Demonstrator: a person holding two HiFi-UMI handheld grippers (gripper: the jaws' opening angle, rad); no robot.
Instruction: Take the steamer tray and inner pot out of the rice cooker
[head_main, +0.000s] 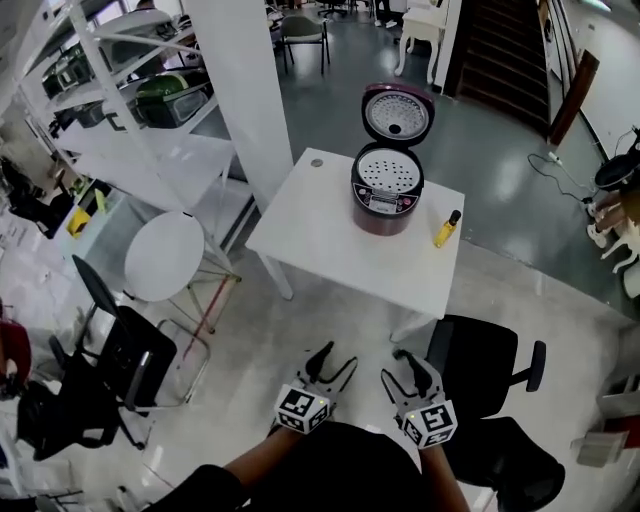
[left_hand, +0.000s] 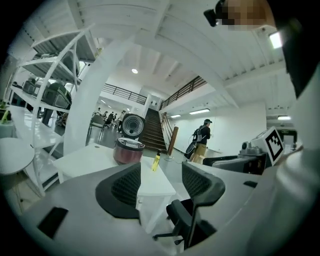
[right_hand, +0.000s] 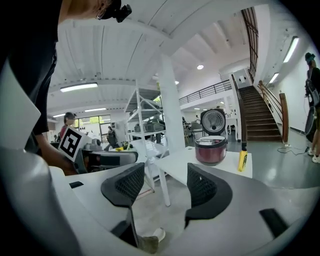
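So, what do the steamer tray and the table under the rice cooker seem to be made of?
Steamer tray: probably metal, pale grey and matte, with rows of punched holes; plastic cannot be ruled out.
Table: smooth white top, probably laminate or painted board; it shows a faint sheen and no grain.

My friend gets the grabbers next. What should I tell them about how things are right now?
Left gripper: open, holding nothing, held near the body and well short of the table.
Right gripper: open, holding nothing, beside the left one.
The rice cooker stands on the table's far side with its lid up. The steamer tray, the one with holes, sits in its top. The inner pot cannot be seen under it. A yellow bottle stands just right of the cooker.
Done: only the lid is open.
Left: step up to the table, lift out the tray, then the pot.
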